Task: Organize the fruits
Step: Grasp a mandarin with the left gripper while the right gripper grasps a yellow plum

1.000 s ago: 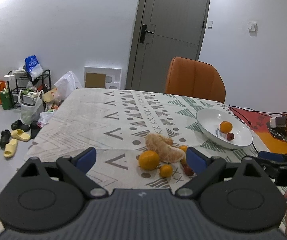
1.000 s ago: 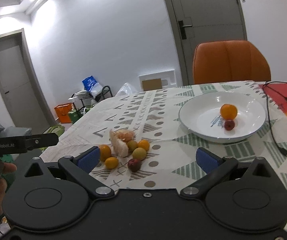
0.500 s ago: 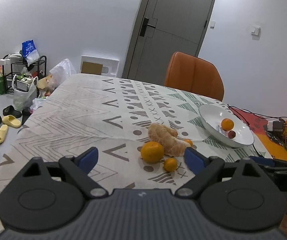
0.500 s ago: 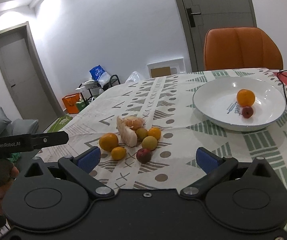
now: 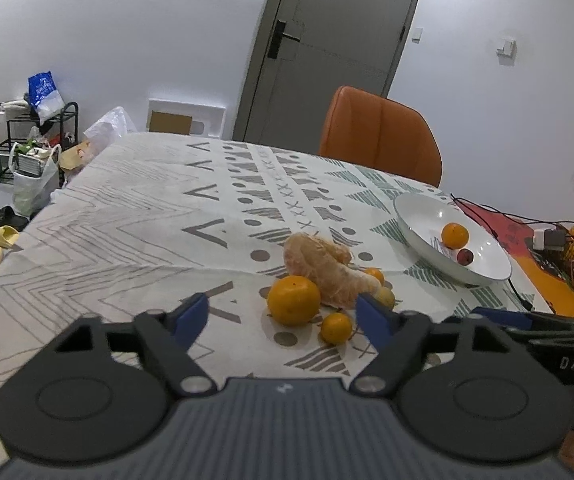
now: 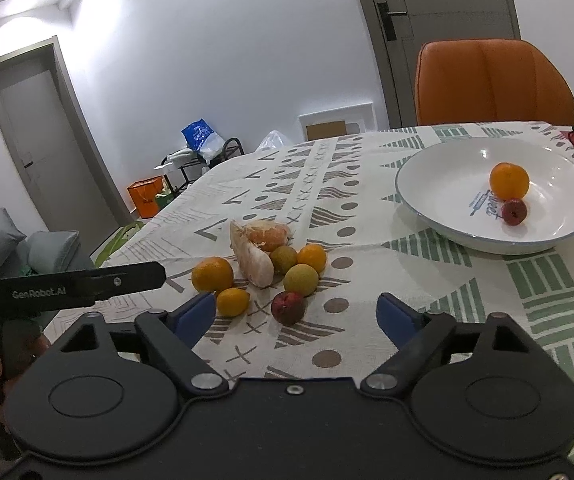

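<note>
A heap of fruit lies mid-table: a large orange (image 5: 293,300) (image 6: 212,274), a small orange (image 5: 336,328) (image 6: 232,302), a peeled pomelo piece (image 5: 327,276) (image 6: 255,260), two greenish fruits (image 6: 301,279), another small orange (image 6: 311,258) and a dark red fruit (image 6: 287,307). The white plate (image 5: 415,236) (image 6: 439,196) holds an orange (image 6: 509,180) and a red fruit (image 6: 514,211). My left gripper (image 5: 281,314) is closing just short of the large orange, pads touching nothing. My right gripper (image 6: 297,314) is closing near the red fruit, also apart from it.
An orange chair (image 5: 379,136) (image 6: 491,80) stands at the table's far side. Black cables (image 5: 487,220) and a small charger lie right of the plate. The table's left edge drops to a floor with shoes and bags (image 5: 31,176).
Both grippers came down and forward toward the fruit heap, which looms larger. Both pairs of jaws have narrowed. No fruit has moved.
</note>
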Tool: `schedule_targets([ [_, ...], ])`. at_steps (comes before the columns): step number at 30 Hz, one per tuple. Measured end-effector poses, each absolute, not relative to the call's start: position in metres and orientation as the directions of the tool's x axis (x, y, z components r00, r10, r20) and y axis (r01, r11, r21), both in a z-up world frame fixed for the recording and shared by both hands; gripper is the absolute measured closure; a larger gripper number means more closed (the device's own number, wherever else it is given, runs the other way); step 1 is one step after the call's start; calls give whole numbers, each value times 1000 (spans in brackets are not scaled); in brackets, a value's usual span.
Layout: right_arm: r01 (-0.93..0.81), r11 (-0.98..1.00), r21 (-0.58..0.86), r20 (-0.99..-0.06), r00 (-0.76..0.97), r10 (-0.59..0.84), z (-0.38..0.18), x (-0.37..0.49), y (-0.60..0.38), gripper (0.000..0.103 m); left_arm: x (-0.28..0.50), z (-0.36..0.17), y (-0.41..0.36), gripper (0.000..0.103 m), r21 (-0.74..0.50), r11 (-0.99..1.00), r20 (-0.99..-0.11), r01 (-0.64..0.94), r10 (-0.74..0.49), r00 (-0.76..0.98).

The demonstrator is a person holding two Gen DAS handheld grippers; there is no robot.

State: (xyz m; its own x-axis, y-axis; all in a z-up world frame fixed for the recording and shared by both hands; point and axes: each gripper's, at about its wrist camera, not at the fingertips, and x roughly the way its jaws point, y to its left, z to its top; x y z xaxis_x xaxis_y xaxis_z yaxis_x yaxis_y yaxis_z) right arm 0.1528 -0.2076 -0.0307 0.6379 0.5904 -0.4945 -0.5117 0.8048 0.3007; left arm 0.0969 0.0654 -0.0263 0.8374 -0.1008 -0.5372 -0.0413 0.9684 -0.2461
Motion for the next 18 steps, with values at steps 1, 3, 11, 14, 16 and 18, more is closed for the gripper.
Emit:
schedule_targets([
  [1,-510,804,304,-497,636,591,-32,155,-207,23,99,-28,65,30,-251,967,-541,-39,-106,834],
  [3,-509,804,309,-500,631,592,-34,158,-206,26,103,-31,65,35,-259,965,-546,-36,-115,830],
  [11,-509,797,326,-512,614,601,-38,174,-201,39,121,-39,62,41,-266,964,-564,-24,-135,815],
  [14,-509,796,328,-515,610,603,-39,178,-199,43,126,-42,63,42,-271,962,-567,-19,-143,811],
  [16,-512,792,332,-515,605,607,-41,182,-197,46,130,-45,64,42,-272,962,-568,-14,-148,810],
  [18,-508,793,337,-526,597,606,-45,187,-195,53,136,-49,65,45,-281,959,-577,-16,-156,802],
])
